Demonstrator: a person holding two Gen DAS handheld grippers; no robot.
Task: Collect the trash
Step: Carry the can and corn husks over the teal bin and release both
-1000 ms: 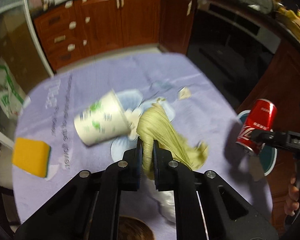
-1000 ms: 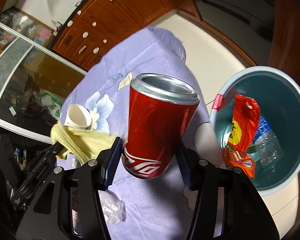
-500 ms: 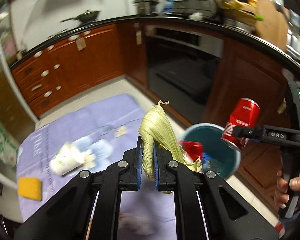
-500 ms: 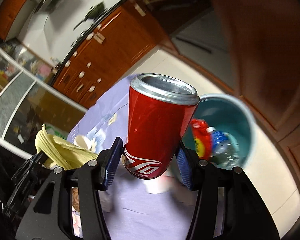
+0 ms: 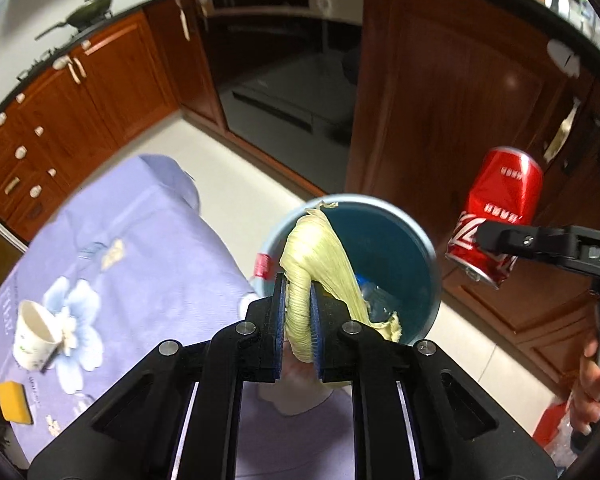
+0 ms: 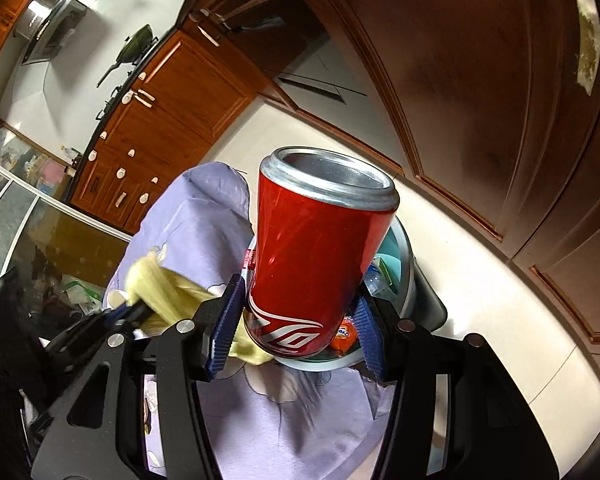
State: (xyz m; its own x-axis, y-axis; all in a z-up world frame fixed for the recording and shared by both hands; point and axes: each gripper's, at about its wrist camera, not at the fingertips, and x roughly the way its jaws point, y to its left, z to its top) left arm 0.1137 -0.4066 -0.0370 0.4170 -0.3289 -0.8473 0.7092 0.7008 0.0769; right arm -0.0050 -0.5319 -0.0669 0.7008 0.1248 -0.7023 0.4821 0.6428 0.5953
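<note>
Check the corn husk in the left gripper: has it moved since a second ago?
Yes. The corn husk, clamped in the left gripper, was over the purple tablecloth by the paper cup; now it hangs in front of the teal bin.

The right gripper (image 6: 300,332) squeezes a red can (image 6: 320,256) near its bottom, silver end up, a bit tilted. Behind the can sits a round bin (image 6: 402,264) on the floor, with trash inside (mostly hidden). At the left, the left gripper (image 6: 134,312) holds a yellow corn husk (image 6: 168,290) over the purple cloth (image 6: 204,216).
</note>
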